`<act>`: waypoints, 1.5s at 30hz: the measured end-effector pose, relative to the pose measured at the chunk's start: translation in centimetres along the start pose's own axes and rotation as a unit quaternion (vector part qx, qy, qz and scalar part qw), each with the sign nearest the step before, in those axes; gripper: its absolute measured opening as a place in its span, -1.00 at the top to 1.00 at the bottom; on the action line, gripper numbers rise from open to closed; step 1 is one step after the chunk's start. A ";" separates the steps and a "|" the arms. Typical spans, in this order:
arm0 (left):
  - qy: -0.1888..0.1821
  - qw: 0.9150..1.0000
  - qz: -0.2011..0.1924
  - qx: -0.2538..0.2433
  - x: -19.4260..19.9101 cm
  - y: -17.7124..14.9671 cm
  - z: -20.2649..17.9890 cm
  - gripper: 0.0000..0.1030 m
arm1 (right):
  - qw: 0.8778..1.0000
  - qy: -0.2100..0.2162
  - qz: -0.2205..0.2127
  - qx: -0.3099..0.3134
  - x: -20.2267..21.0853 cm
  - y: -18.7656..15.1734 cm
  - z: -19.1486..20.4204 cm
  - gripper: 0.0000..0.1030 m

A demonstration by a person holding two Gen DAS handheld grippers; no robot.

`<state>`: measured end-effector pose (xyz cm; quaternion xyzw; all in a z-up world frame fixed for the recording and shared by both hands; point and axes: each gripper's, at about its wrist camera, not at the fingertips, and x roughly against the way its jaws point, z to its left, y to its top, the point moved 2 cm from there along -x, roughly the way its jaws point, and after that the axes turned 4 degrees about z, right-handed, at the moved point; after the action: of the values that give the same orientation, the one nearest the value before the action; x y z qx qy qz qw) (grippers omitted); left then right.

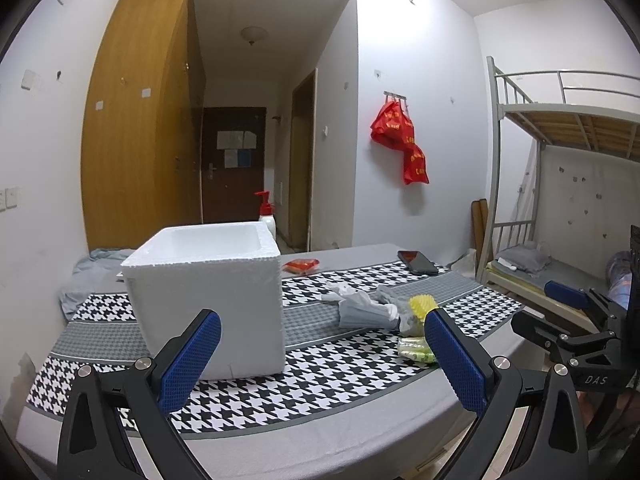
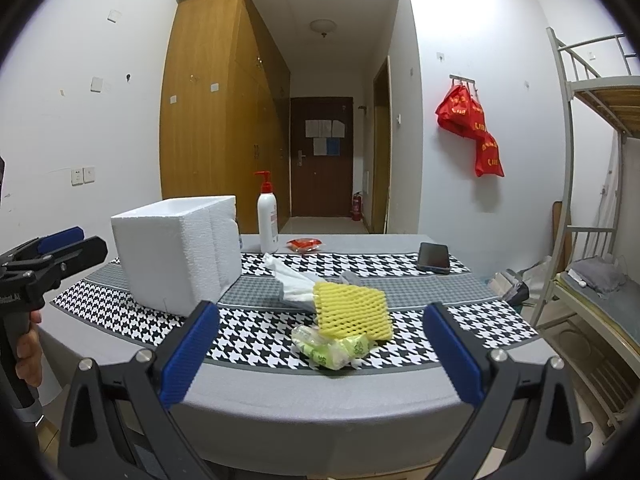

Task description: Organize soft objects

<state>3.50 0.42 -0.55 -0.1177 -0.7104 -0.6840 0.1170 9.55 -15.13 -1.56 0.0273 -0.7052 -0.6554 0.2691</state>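
A white foam box (image 1: pixel 204 296) (image 2: pixel 178 252) stands open-topped on the left of the table. Right of it lies a pile of soft things: a yellow foam net sleeve (image 2: pixel 352 310) (image 1: pixel 422 306), a green-printed plastic bag (image 2: pixel 334 350) (image 1: pixel 416 350), white tissue (image 2: pixel 292 280) and a grey cloth (image 1: pixel 364 310). My left gripper (image 1: pixel 320 354) is open and empty, held in front of the box. My right gripper (image 2: pixel 320 350) is open and empty too, its fingers spread on either side of the bag and the sleeve, short of them.
A black phone (image 2: pixel 433 257) (image 1: pixel 417 263), a red packet (image 2: pixel 304 244) (image 1: pixel 300 266) and a red-pump lotion bottle (image 2: pixel 267 216) sit at the far side of the houndstooth tablecloth (image 2: pixel 256 336). A bunk bed (image 2: pixel 596 200) stands to the right.
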 end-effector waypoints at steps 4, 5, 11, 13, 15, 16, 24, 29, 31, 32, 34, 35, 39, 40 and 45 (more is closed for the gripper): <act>-0.004 1.000 0.005 -0.001 -0.6 0.1 -0.1 -0.98 | 1.000 0.000 0.003 -0.001 -0.4 0.2 -0.3 -0.99; -0.004 1.000 0.005 -0.001 -0.7 0.2 -0.1 -0.98 | 1.000 0.000 0.003 -0.001 -0.5 0.2 -0.4 -0.99; -0.011 1.000 0.009 -0.003 -1.4 0.5 -0.5 -0.98 | 1.000 0.000 0.008 -0.002 -1.2 0.6 -0.8 -0.99; -0.013 1.000 0.011 -0.004 -1.7 0.5 -0.5 -0.98 | 1.000 -0.001 0.009 -0.002 -1.4 0.7 -0.9 -0.99; -0.013 1.000 0.015 -0.004 -2.1 0.5 -0.6 -0.98 | 1.000 0.000 0.010 -0.003 -1.6 0.8 -1.0 -0.99; -0.016 1.000 0.017 -0.004 -2.2 0.5 -0.6 -0.98 | 1.000 0.001 0.011 -0.003 -1.7 0.8 -1.0 -0.99; -0.030 0.999 0.036 -0.008 -4.2 0.6 -0.9 -0.98 | 1.000 0.002 0.026 -0.001 -3.1 0.7 -1.3 -0.99; -0.049 0.997 0.053 -0.009 -6.1 0.6 -1.4 -0.98 | 0.999 0.005 0.044 -0.006 -4.5 0.4 -2.1 -0.99; -0.053 0.997 0.061 -0.012 -6.9 0.6 -1.8 -0.98 | 0.999 0.007 0.050 -0.011 -5.1 0.3 -2.5 -0.99; -0.057 0.996 0.067 -0.015 -7.5 0.6 -2.1 -0.98 | 0.999 0.007 0.053 -0.012 -5.4 0.2 -2.7 -0.99; -0.060 0.995 0.074 -0.017 -8.5 0.6 -2.4 -0.98 | 0.998 0.007 0.059 -0.013 -6.0 0.1 -3.1 -0.99; -0.061 0.995 0.077 -0.018 -8.9 0.6 -2.6 -0.98 | 0.998 0.007 0.062 -0.014 -6.3 0.1 -3.3 -0.99; -0.066 0.994 0.088 -0.017 -10.8 0.5 -3.0 -0.98 | 0.997 0.010 0.076 -0.018 -7.7 -0.1 -3.9 -0.85; -0.066 0.994 0.090 -0.018 -11.2 0.5 -3.2 -0.98 | 0.997 0.008 0.079 -0.018 -8.0 -0.1 -4.1 -0.85; -0.074 0.991 0.110 -0.019 -13.5 0.4 -3.7 -0.98 | 0.996 0.007 0.089 -0.022 -9.4 -0.4 -5.0 -0.84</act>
<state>16.46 -3.35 -4.46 -0.2481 -0.6864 -0.6699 0.1366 19.49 -16.05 -5.15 -0.0363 -0.6884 -0.6439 0.3318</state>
